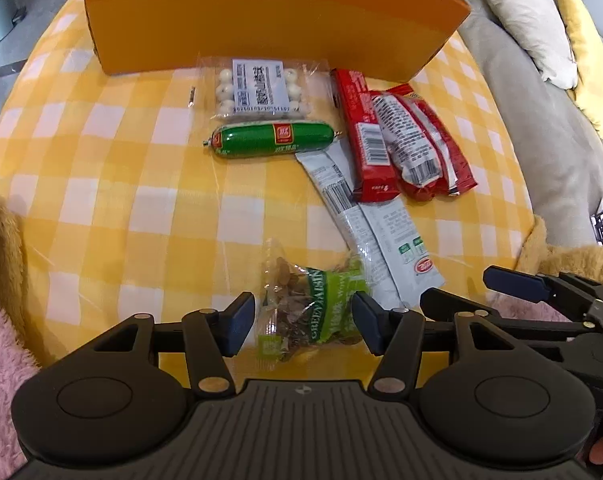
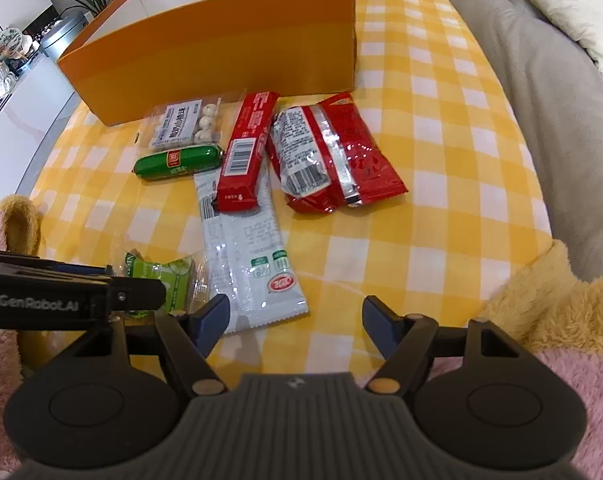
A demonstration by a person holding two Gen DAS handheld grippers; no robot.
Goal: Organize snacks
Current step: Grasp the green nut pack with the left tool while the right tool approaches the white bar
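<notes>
Two claws low over yellow-check cloth (image 2: 441, 208). Left gripper (image 1: 303, 322) open wide, its pads either side of green raisin pack (image 1: 313, 308) w/o clearly pinching it; pack lies on cloth betw. the fingers. Right gripper (image 2: 295, 320) also open wide, holding nothing; white wrapper (image 2: 253, 264) just ahead, nearer its left finger. Further fwd: red bar (image 2: 243, 156), red pouches (image 2: 333, 156), green sausage (image 2: 177, 162), clear pack of white balls (image 2: 187, 124), then orange box (image 2: 221, 52) at back.
</notes>
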